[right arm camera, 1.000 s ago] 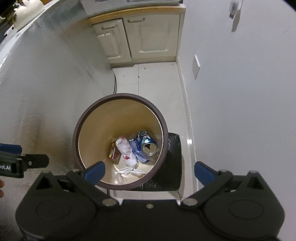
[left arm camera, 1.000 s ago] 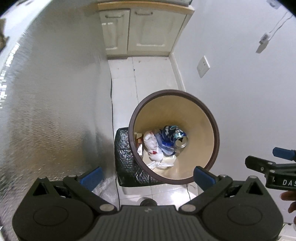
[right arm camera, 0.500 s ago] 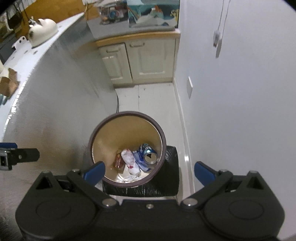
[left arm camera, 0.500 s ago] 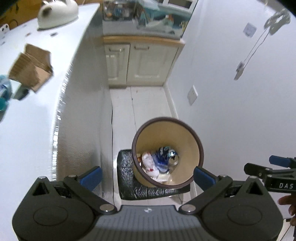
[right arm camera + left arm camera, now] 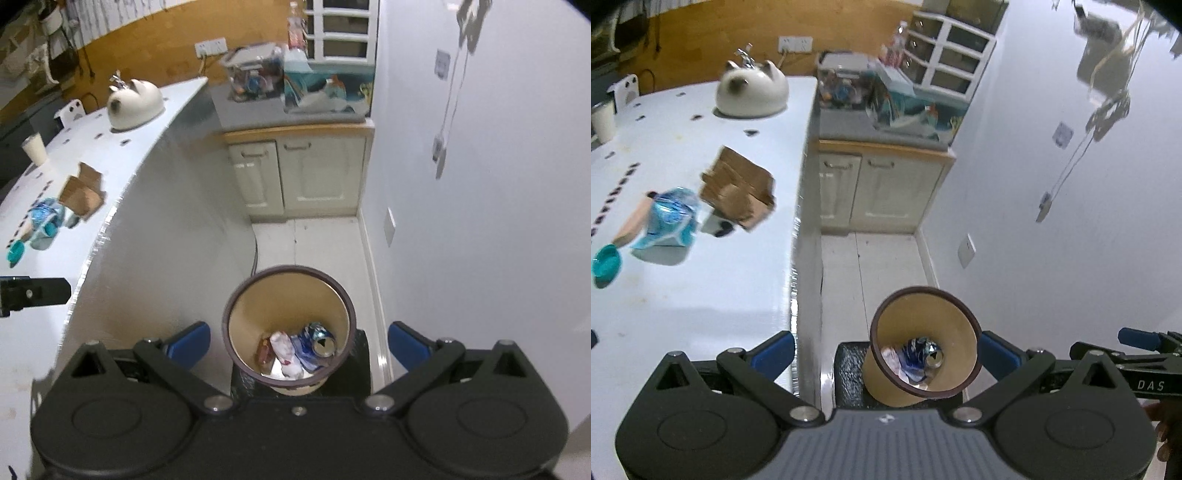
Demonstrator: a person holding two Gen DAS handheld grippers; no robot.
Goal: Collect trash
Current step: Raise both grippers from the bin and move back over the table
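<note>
trash for this job sits in two places, taking the bin [image 5: 289,325] as my landmark: some is already inside it, a crushed blue can [image 5: 320,341] and crumpled wrappers [image 5: 286,349] at the bottom, and more lies up on the white desk [image 5: 701,280] to the bin's left. there i can see a torn brown cardboard piece [image 5: 738,190], a crinkled blue packet [image 5: 666,221] and a teal cap [image 5: 606,260], grouped well away from the desk edge nearest the bin.

i have both tools held high above the bin, which stands on the floor between desk and wall, so i judge the bin is parked there for a short carry from the desk. my left gripper [image 5: 886,350] has its jaws spread wide and empty, framing the bin's rim; my right gripper [image 5: 297,341] is the same, wide apart with nothing pinched. i'd guess the next reach goes left toward the cardboard, since it lies closest to the bin.
</note>
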